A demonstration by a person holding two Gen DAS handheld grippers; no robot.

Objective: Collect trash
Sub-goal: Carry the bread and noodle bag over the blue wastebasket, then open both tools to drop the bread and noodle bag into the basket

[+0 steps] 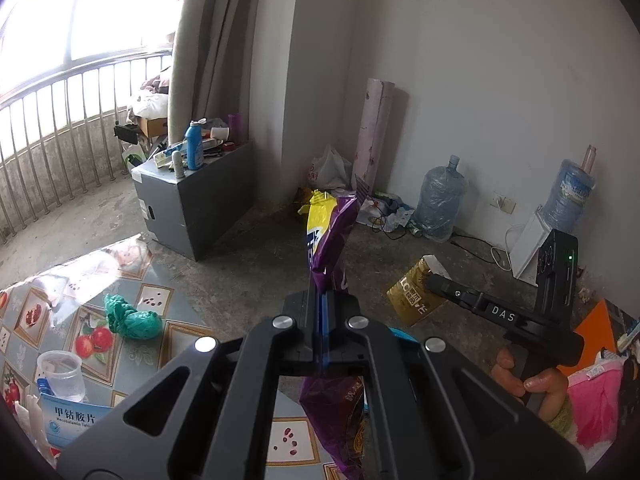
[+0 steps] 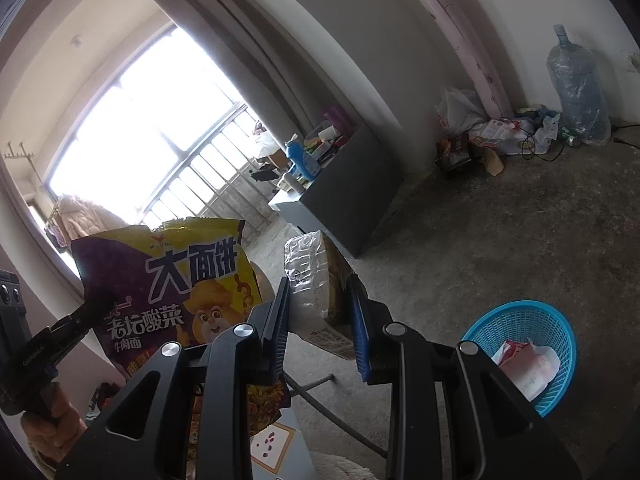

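Noodle wrapper [image 1: 328,240] pinched in left hand-held gripper [image 1: 323,300]; right hand-held gripper [image 2: 320,312] apparently clamps carton [image 2: 316,280].

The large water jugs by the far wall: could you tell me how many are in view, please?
2. One water jug stands beside the corner litter; the second water jug sits tilted further right, above the white stand. Others may be hidden.

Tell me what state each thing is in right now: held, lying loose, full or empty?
Left gripper: shut on the noodle packet.
Noodle packet: held upright in the air.
Right gripper: shut on the gold carton.
Gold carton: gripped, off the floor.
Blue basket: on the floor, wrappers inside.
Green bag: crumpled, loose on the table.
Plastic cup: upright, looks empty.
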